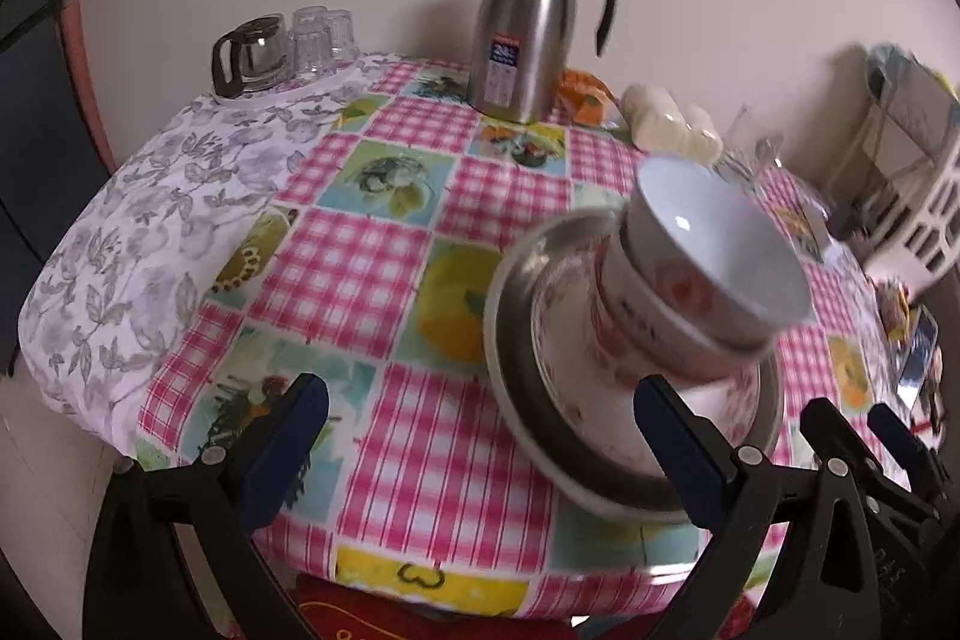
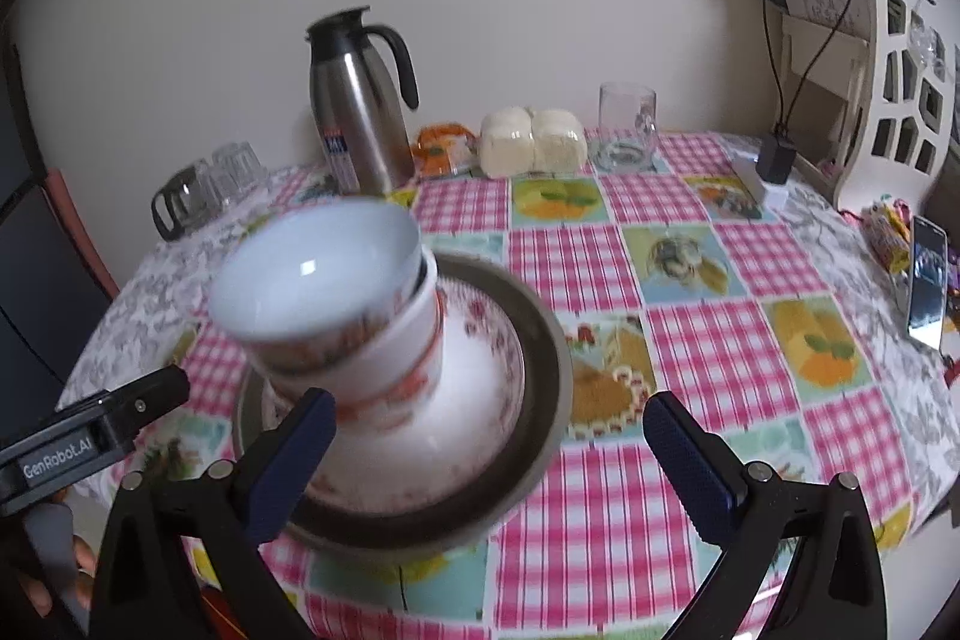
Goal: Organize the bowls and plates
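Phone (image 2: 927,283) clear in right view, glass mug (image 2: 627,127)

Stacked dishes (image 1: 636,340) block centre; checked cloth (image 1: 360,268) left free.

My left gripper (image 1: 480,436) stands wide open with nothing between its blue pads (image 1: 288,448). At two o'clock, two stacked floral bowls (image 1: 702,280) sit on a floral plate (image 1: 576,376) inside a grey dish (image 1: 510,340). At twelve o'clock stands a steel thermal carafe (image 1: 528,22); at ten, a glass coffee pot (image 1: 252,52) beside upturned glasses (image 1: 321,34), all on the checked tablecloth (image 1: 384,256)
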Demonstrator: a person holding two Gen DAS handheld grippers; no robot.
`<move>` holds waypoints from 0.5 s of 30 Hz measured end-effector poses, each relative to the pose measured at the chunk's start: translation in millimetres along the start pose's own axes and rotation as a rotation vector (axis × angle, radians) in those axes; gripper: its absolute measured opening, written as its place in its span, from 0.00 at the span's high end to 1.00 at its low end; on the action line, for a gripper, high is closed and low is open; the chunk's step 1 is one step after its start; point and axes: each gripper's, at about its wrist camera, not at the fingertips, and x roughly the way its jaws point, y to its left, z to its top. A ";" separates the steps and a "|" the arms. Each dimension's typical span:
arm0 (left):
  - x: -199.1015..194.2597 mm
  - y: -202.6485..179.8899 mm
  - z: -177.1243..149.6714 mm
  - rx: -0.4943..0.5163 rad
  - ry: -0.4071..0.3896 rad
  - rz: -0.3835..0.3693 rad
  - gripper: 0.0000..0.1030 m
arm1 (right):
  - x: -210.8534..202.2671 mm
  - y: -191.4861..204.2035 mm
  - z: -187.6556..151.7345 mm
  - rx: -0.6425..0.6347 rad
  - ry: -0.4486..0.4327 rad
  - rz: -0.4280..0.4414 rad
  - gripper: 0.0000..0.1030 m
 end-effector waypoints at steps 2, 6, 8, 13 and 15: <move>-0.8 0.3 -6.3 0.007 0.007 -0.020 0.01 | -0.1 -0.1 -8.9 -0.004 0.011 -0.009 0.00; -2.2 -5.0 -15.6 0.040 0.024 0.009 0.01 | 1.8 -3.3 -24.4 -0.008 0.031 -0.035 0.00; -3.8 -10.4 -20.9 0.072 0.026 0.047 0.01 | 2.8 -5.7 -30.6 -0.002 0.042 -0.041 0.00; -6.0 -18.3 -30.2 0.110 0.039 0.033 0.01 | 3.3 -9.5 -41.9 0.005 0.058 -0.052 0.00; -2.8 -20.1 -33.1 0.119 0.061 0.051 0.01 | 3.1 -10.0 -44.1 0.005 0.062 -0.055 0.00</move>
